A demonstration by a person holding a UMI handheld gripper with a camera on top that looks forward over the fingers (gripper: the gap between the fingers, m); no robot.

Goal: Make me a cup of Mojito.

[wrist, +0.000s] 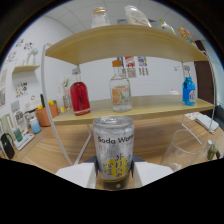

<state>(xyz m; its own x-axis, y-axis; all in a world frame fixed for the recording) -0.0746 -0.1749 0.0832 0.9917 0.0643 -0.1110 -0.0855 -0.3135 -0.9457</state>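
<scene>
A silver can (113, 150) lettered "Soda Water" was held upright at the lower centre, clamped between the fingers of the hand-held gripper (114, 176).

White walls (160, 70) with pinned papers, two-tier light wooden shelf (125, 42), wooden counter (55, 150), even indoor light

Soda water can (113, 150): glossy metal with a printed label, held between the matt white plastic fingers (80, 175) of the tool (114, 176). Shelf (150, 106): smooth pale wood on thin white metal supports. Red-liquid bottle (80, 95) and orange-capped bottle (120, 87): clear glass. Blue bottle (188, 90): shiny plastic. Cup (182, 147): clear, glossy. Worktop (50, 150): smooth wood
</scene>
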